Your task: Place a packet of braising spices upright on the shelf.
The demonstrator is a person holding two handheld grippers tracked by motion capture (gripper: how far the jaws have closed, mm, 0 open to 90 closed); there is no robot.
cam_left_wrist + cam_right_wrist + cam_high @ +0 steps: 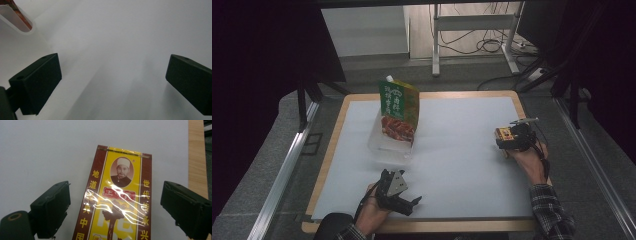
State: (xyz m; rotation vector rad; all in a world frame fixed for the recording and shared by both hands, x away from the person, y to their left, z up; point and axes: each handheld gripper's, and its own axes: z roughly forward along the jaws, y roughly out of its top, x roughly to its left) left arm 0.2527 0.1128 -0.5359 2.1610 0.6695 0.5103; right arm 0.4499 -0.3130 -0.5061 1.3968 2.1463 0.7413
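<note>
Right gripper view: right gripper (115, 207) jaws wide, straddling a yellow-and-maroon box (117, 202) that lies flat on the white table (45, 152), pads clear of its sides. Left gripper (113, 82) also wide, nothing between; green pouch (399, 111) stands upright ahead of it

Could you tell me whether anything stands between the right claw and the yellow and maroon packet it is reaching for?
Nothing visible does. The right claw is open, one jaw on either side of the yellow and maroon packet, which lies flat on the white table.
</note>
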